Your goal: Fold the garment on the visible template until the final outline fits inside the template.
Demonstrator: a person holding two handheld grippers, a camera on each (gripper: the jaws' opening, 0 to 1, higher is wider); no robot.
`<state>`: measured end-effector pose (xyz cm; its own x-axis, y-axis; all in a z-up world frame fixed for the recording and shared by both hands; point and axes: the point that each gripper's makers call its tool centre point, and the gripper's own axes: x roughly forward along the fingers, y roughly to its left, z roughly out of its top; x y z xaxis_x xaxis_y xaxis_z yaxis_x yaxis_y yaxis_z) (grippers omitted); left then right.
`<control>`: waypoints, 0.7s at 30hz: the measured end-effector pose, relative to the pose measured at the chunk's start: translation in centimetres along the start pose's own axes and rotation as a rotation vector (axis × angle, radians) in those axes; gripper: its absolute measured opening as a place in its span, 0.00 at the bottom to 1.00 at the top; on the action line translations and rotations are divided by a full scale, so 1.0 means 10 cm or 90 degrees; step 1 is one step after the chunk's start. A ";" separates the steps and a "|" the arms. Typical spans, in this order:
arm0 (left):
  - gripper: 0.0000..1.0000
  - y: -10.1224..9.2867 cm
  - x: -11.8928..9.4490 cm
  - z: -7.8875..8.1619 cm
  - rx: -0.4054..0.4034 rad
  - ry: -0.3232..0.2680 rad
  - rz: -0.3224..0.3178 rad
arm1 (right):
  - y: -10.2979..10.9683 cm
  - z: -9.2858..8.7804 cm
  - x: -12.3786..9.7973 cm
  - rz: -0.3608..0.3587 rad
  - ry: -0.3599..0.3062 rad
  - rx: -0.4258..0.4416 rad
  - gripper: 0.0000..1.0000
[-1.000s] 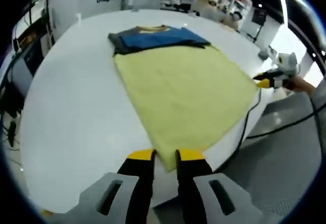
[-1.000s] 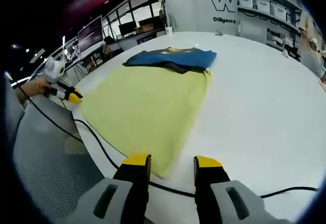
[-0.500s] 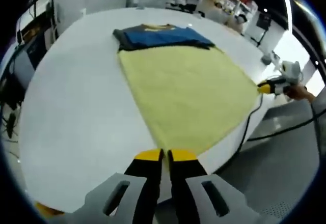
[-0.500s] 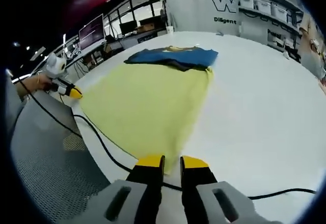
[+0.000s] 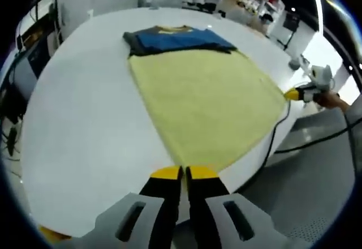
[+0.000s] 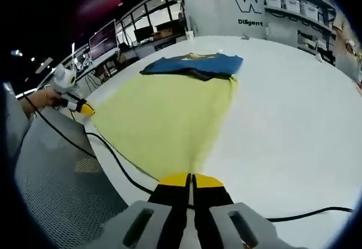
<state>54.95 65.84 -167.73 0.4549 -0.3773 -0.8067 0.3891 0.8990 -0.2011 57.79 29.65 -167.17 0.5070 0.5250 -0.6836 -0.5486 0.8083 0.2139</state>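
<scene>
We have the left gripper (image 5: 181,173) pinched on 1 near corner of the yellow cloth (image 5: 206,104) and the right gripper (image 6: 188,179) pinched on the other, jaws nearly closed with only the thin hem between them. The cloth lies flat on the white table (image 5: 85,130), reaching from our 2 grippers to the blue garment (image 5: 175,38) bunched at its far edge. We judge it light, limp and apt to sag or slide, so the corners suit it.

yellow template (image 5: 206,104) matt soft cloth, blue garment (image 5: 175,38) matt knit fabric, table (image 5: 79,113) smooth white semi-gloss, gripper (image 5: 182,174) tips yellow plastic
</scene>
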 end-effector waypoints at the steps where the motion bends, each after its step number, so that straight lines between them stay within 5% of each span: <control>1: 0.00 0.01 -0.01 0.01 0.000 -0.003 -0.001 | 0.01 0.03 -0.02 0.005 -0.007 -0.002 0.00; 5: 0.00 -0.02 -0.09 0.10 0.004 -0.039 -0.005 | -0.01 0.12 -0.07 0.019 -0.057 0.035 0.00; 10: 0.00 -0.06 -0.24 0.21 -0.022 -0.071 -0.011 | -0.03 0.14 -0.12 0.021 -0.068 0.049 0.00; 12: 0.00 -0.07 -0.42 0.40 -0.038 -0.114 -0.016 | 0.03 0.30 -0.24 0.051 -0.106 0.088 0.00; 21: 0.00 -0.19 -0.70 0.46 -0.020 -0.117 -0.003 | 0.16 0.42 -0.47 0.079 -0.116 0.096 0.00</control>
<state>54.70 65.75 -159.13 0.5933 -0.4127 -0.6911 0.3672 0.9028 -0.2239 57.35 29.59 -160.69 0.5610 0.6506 -0.5119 -0.5155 0.7584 0.3989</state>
